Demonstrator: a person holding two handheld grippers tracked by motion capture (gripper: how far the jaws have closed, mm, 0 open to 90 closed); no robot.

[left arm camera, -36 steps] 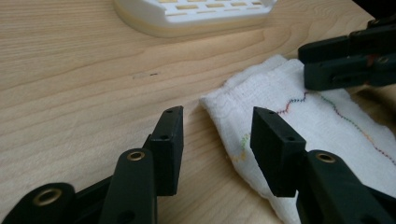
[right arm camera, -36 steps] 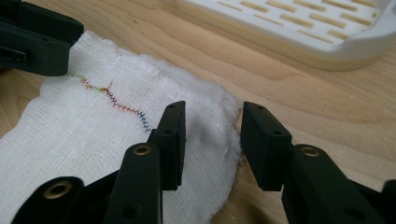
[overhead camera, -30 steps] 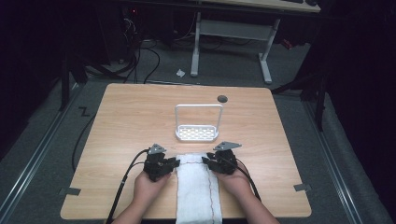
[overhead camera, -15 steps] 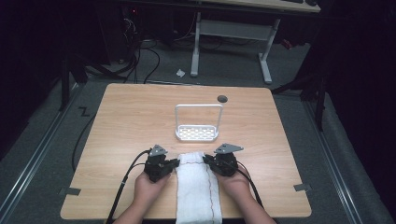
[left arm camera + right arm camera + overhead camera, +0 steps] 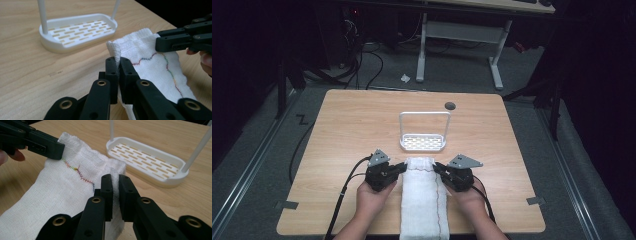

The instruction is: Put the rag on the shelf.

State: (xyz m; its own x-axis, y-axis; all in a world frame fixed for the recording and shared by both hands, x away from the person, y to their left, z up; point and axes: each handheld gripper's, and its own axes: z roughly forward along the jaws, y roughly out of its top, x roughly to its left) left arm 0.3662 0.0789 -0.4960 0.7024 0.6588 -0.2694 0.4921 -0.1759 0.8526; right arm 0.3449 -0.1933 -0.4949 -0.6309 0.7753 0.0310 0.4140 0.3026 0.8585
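Observation:
A white towel (image 5: 424, 200) with a coloured zigzag seam lies lengthwise on the table's near side, between the two hands. My left gripper (image 5: 403, 166) is shut on its far left corner (image 5: 113, 48), which it holds a little above the wood. My right gripper (image 5: 435, 167) pinches the far right corner (image 5: 115, 171). Both pairs of jaws have just been closing, with towel cloth between them. In the left gripper view the right gripper (image 5: 160, 41) clamps the other corner. The right gripper view has the left gripper (image 5: 58, 147) at the towel's opposite corner.
A white slotted rack (image 5: 423, 143) with a tall hoop handle stands just beyond the towel's far edge. The wooden table (image 5: 352, 130) has a dark round grommet (image 5: 450, 105) near its back edge. Cables trail from both grippers toward the front edge.
Both grippers have closed on the towel's far corners and risen slightly, lifting that end of the towel off the table.

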